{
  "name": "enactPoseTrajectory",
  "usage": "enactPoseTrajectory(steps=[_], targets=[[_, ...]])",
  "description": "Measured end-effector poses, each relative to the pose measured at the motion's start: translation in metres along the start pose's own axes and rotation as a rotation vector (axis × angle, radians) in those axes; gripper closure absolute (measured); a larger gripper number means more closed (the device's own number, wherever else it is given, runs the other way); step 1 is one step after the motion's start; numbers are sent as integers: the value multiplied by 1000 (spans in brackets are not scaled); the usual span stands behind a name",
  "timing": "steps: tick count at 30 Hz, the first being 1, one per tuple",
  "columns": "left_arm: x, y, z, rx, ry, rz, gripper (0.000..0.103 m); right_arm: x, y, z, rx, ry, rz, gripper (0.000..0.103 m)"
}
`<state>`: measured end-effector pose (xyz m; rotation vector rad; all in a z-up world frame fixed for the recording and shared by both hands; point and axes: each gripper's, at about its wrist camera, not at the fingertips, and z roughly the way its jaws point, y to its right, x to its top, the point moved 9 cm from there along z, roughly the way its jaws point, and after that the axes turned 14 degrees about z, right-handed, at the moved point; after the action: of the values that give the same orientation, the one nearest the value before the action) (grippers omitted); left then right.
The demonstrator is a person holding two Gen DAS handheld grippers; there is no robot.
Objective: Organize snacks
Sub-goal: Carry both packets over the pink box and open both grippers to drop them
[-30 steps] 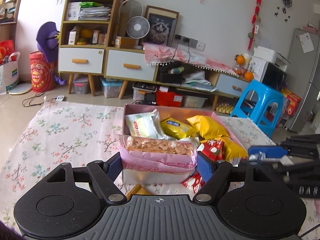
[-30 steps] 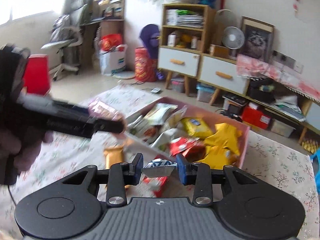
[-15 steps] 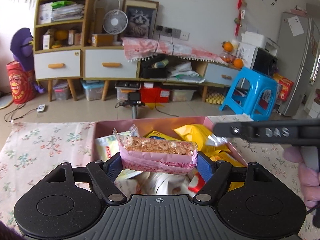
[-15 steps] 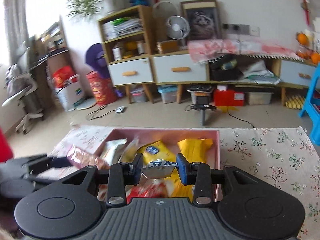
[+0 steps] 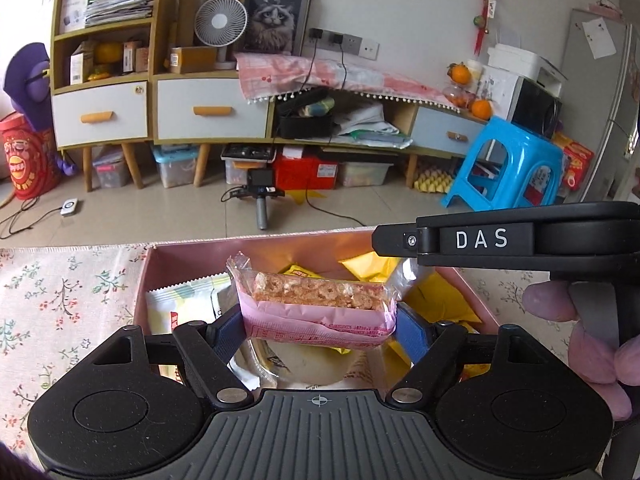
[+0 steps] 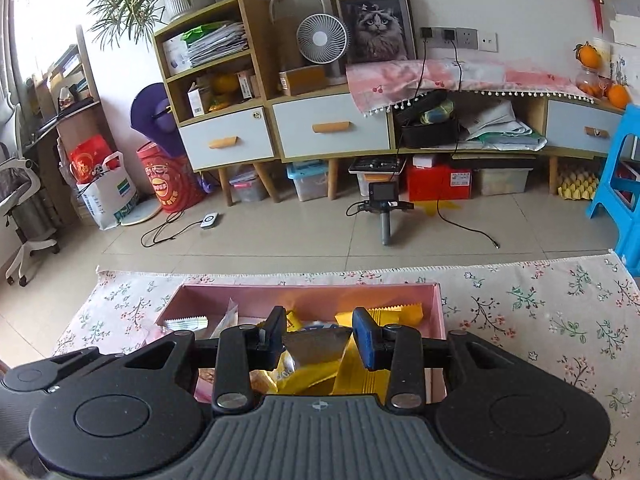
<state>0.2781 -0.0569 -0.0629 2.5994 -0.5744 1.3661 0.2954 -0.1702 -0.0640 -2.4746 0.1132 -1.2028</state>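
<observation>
At the lower centre of the left wrist view, the left claw [image 5: 320, 326] grips a pink-wrapped biscuit pack [image 5: 318, 306] above the pink box [image 5: 256, 246] on the floral bench [image 5: 60, 300]. The right claw [image 6: 318, 340] clamps a silvery snack packet [image 6: 316, 346] over that box.

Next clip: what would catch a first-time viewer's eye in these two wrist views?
First, the pink-wrapped snack bar clamped crosswise in the left gripper, held above the pink box of mostly yellow snack packets. In the right wrist view, the right gripper pinches a silvery packet over the same box. Behind both, a framed cat portrait leans beside a white fan on the cabinet.
</observation>
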Motion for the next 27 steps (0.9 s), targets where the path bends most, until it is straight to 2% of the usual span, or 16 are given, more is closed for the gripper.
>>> enactPoseTrajectory(steps=[1, 4, 5, 6, 14, 27], targets=[[0, 0, 1, 5, 2, 10, 20, 0, 0, 0, -7, 4, -1, 74], [-1, 1, -2, 28, 7, 42, 10, 0, 0, -2, -17, 9, -29, 62], [-1, 2, -3, 31, 8, 50, 8, 0, -1, -4, -20, 12, -42, 54], [-1, 2, -4, 36, 8, 56, 8, 0, -2, -5, -26, 18, -56, 47], [0, 3, -22, 60, 8, 78, 3, 1, -4, -24, -33, 44, -99, 27], [-23, 5, -76, 92, -21, 88, 3, -17, -9, -79, 6, 56, -138, 17]])
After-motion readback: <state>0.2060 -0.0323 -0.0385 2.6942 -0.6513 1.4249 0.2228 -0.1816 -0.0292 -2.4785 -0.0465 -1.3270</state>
